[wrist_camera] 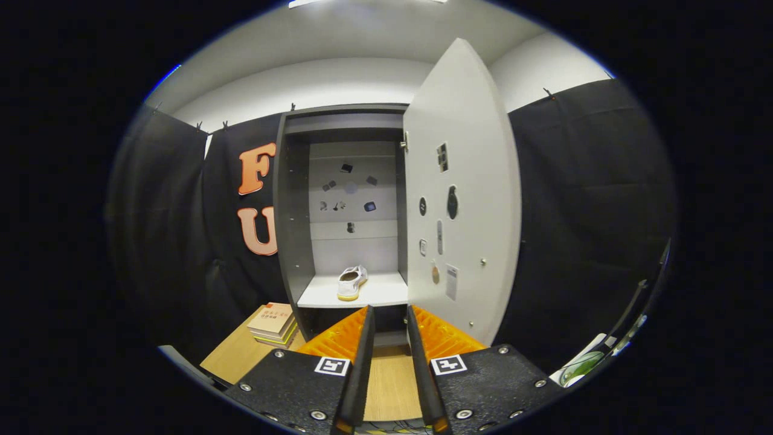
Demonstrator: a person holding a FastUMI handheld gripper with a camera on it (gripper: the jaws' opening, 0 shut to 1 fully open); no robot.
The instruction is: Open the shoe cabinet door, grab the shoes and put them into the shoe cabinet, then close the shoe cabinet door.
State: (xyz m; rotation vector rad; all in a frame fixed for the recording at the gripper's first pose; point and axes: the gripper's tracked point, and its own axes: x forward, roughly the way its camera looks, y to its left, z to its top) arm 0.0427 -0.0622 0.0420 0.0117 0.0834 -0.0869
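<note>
Cabinet: the shoe cabinet [294, 241] stands upright at the far side of the booth, against the black cloth wall. Its interior is exposed.
Door: the shoe cabinet door [462, 199] is swung out on the right side, hinged at the right wall of the cabinet. Its inner face carries several small stuck-on items.
Shoe: 1 white shoe [351, 282] with a yellowish sole lies on the shelf [380, 293] inside the cabinet, left of centre, toe pointing near.
Gripper: the gripper [390, 317] is held level, well back from the cabinet. Its 2 orange fingers [341, 335] stand a narrow gap apart with nothing between them. The fingertips point at the lower front edge of the cabinet, below the shelf.
Table: a wooden table [389, 380] runs beneath the fingers toward the cabinet base.
Books: a stack of books [275, 324] rests on the table, left of the fingers and near the lower left corner of the cabinet.
Step in hand: judged as the closing step. The door is open, a shoe is already stowed, and the gripper is free. No second shoe is seen.
Next move: shift the gripper right, past the free edge of the door, to its outer face. Push that edge left and far until the door meets the cabinet frame.
Caution: keep the fingers out of the closing gap.
</note>
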